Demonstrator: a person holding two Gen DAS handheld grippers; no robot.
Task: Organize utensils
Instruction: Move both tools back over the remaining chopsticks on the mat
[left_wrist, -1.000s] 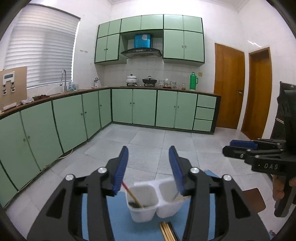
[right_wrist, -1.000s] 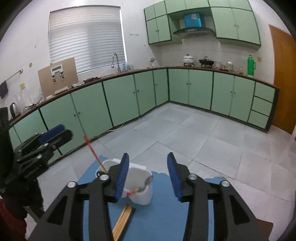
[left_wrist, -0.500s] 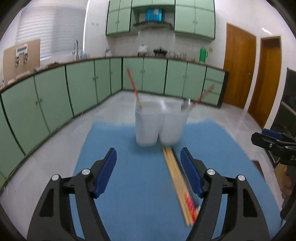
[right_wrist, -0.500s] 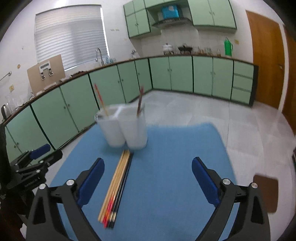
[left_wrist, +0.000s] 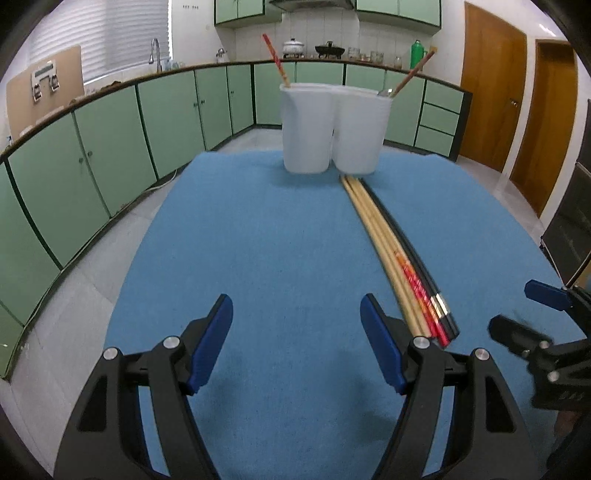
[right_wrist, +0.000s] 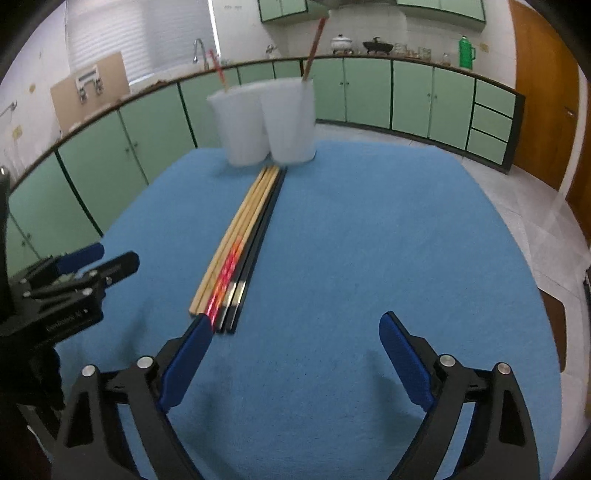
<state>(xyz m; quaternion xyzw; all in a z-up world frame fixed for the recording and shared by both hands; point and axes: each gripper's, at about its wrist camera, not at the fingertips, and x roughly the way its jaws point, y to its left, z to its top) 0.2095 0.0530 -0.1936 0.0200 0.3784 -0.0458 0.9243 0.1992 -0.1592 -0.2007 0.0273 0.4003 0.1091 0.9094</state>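
Observation:
A white two-compartment holder (left_wrist: 332, 127) stands at the far end of a blue mat (left_wrist: 280, 258); it also shows in the right wrist view (right_wrist: 266, 122). A red chopstick (left_wrist: 275, 59) leans in its left cup and a brown one (left_wrist: 412, 70) in its right cup. A bundle of wooden, red and black chopsticks (left_wrist: 399, 254) lies on the mat in front of the holder, also seen in the right wrist view (right_wrist: 240, 243). My left gripper (left_wrist: 297, 336) is open, low over the mat, left of the bundle's near ends. My right gripper (right_wrist: 297, 354) is open, right of the bundle's near ends.
Green kitchen cabinets (left_wrist: 110, 140) run along the wall beyond the mat, with a counter, sink and pots. Two wooden doors (left_wrist: 517, 99) are at the right. The tiled floor shows past the mat's edges.
Both grippers have pulled back from the holder and dropped low over the mat, and their jaws have opened wide. The chopstick bundle now lies just ahead of the fingertips.

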